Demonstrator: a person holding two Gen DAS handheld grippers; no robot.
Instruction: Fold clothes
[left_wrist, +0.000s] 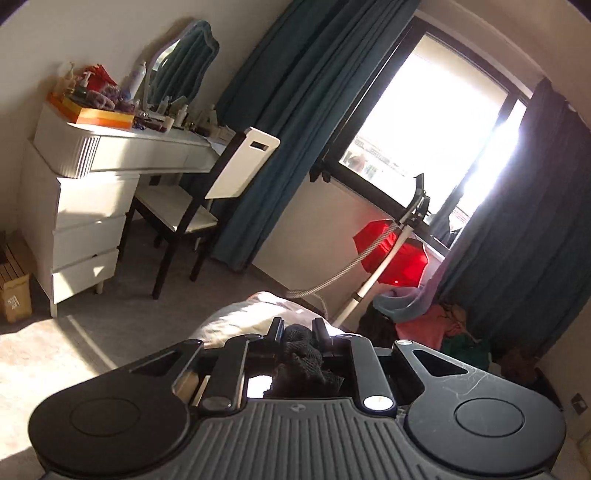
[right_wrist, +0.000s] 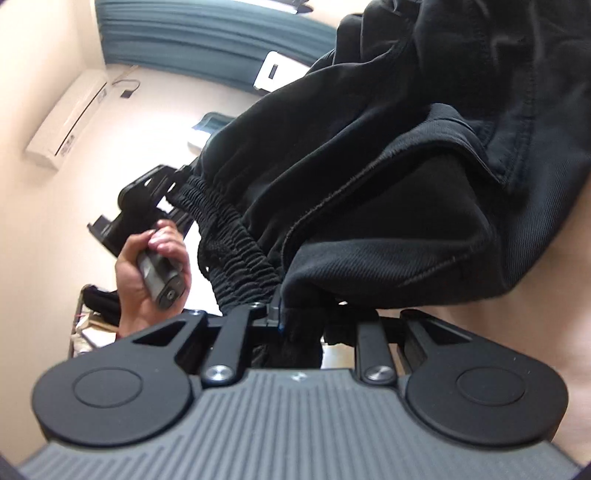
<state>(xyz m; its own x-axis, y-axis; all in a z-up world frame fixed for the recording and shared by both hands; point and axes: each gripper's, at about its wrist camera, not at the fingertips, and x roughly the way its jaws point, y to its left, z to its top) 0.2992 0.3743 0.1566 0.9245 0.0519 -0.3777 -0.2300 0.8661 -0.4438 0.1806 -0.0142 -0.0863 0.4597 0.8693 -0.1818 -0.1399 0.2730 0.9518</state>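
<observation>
Both grippers, left (left_wrist: 298, 328) and right (right_wrist: 295, 314), are clamped on the shorts' (right_wrist: 369, 177) waistband, holding them up for folding.

One black garment (right_wrist: 369, 177), two grippers (one chair (left_wrist: 221, 177), one mirror (left_wrist: 181, 70)).

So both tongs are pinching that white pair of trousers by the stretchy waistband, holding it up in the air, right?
Nearly. The trousers are black, not white; the right wrist view shows this plainly. The rest holds: the right tongs grip the elastic waistband at one point, and the left tongs are shut on black knit fabric, seen farther along the waistband in the right view.
</observation>
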